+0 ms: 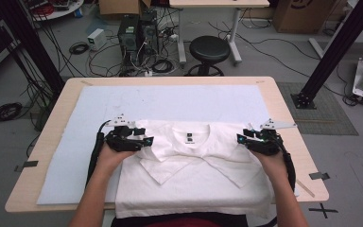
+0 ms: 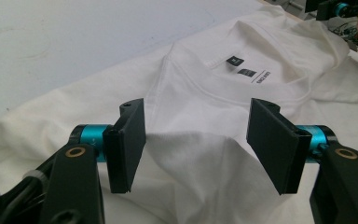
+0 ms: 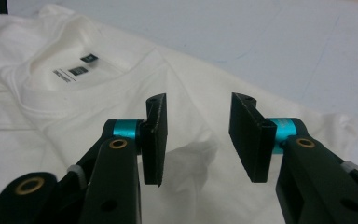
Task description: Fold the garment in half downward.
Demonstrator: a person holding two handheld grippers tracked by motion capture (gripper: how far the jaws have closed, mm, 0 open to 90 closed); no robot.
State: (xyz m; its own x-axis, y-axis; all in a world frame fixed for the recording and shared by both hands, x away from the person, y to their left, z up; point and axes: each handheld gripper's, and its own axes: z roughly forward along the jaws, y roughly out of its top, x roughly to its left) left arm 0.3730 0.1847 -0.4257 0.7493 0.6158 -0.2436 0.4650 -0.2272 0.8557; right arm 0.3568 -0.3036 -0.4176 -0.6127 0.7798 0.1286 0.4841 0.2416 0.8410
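A white T-shirt [image 1: 189, 175] lies face up on the mat, collar away from me and both short sleeves folded in over the chest. Its hem hangs over the table's near edge. My left gripper [image 1: 147, 142] sits at the shirt's left shoulder, jaws open. In the left gripper view a raised fold of the shirt [image 2: 205, 93] stands between the jaws of that gripper [image 2: 200, 149], and the pads are clear of it. My right gripper [image 1: 240, 139] is at the right shoulder, also open. In the right gripper view it [image 3: 198, 140] hovers over a small bump in the shirt [image 3: 74, 116].
A pale mat [image 1: 170, 101] covers most of the wooden table [image 1: 47, 142]. Beyond the far edge are a black stool [image 1: 209, 49], computer towers [image 1: 134, 33] and loose cables on the floor. Black frame posts stand at both sides.
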